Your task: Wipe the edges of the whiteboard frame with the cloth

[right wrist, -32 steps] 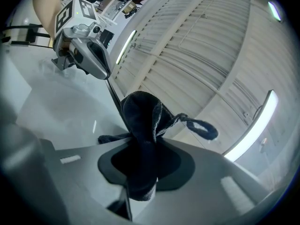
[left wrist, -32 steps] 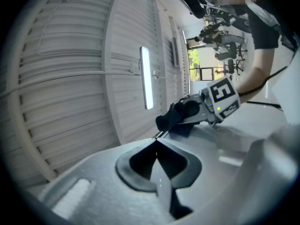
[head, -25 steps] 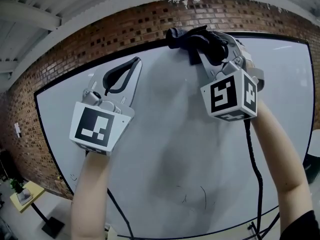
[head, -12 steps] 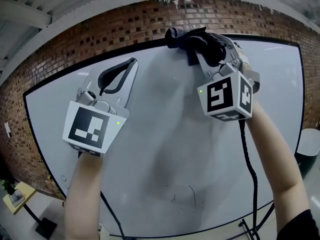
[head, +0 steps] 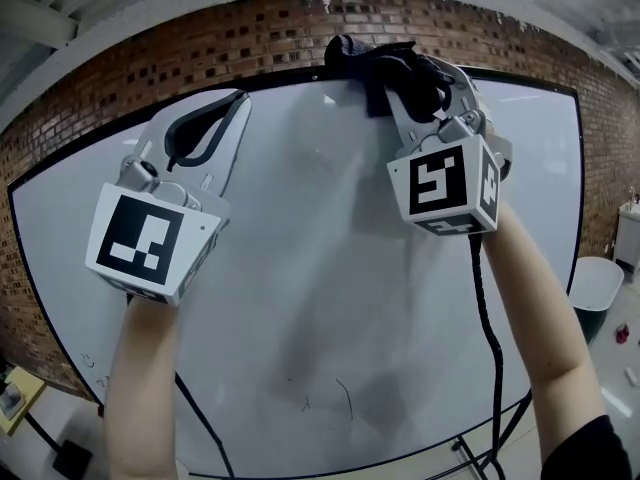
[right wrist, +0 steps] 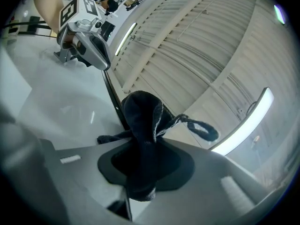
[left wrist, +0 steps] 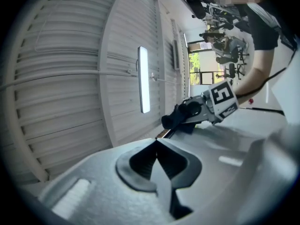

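Pretty sure this is an office in a converted industrial building, loft kind of vibe. The big giveaway is the black-framed whiteboard (head: 300, 298) on a floor stand (head: 480, 455), the sort you roll into a meeting corner. Right behind the whiteboard there's a bare brick wall (head: 200, 58), and above it a corrugated metal ceiling (left wrist: 61, 78) with long strip lights (left wrist: 143, 78). Across the room from the whiteboard you can spot a few swivel office chairs (left wrist: 229, 71) next to a bright window (left wrist: 201, 71) with greenery outside. Low to the whiteboard's left sits a small yellowish-topped table (head: 15, 393), and to its right what looks like a white bin (head: 597, 288).
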A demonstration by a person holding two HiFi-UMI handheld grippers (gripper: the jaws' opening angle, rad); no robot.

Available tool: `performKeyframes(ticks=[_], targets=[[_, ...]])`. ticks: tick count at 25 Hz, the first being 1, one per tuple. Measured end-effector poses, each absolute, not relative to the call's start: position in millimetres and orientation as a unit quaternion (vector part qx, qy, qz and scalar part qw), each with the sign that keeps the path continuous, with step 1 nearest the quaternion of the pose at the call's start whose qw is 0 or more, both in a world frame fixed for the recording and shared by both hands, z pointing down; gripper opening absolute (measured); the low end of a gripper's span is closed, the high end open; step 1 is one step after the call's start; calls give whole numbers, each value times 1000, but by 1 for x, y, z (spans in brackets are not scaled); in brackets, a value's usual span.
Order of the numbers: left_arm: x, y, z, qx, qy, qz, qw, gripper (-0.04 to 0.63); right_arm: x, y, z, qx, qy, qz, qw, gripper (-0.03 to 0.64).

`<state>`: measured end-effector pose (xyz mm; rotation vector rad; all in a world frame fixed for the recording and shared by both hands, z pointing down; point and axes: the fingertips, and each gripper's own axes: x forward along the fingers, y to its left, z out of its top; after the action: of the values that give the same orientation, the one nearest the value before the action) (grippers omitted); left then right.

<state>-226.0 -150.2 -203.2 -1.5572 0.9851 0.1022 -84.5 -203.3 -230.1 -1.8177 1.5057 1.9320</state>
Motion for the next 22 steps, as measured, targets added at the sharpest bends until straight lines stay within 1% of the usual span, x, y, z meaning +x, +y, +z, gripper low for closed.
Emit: performKeyframes(ticks=[8, 15, 22], targets=[[-163, -162, -194, -646, 451, 19, 615, 3, -13, -209, -227, -586, 489, 645, 43, 83], [-100, -175, -195, -651, 452, 28, 609, 3, 55, -219, -231, -590, 488, 641, 55, 83], [-44, -185, -198, -640, 442, 4, 629, 3, 111, -228, -227, -603, 474, 640, 51, 83]])
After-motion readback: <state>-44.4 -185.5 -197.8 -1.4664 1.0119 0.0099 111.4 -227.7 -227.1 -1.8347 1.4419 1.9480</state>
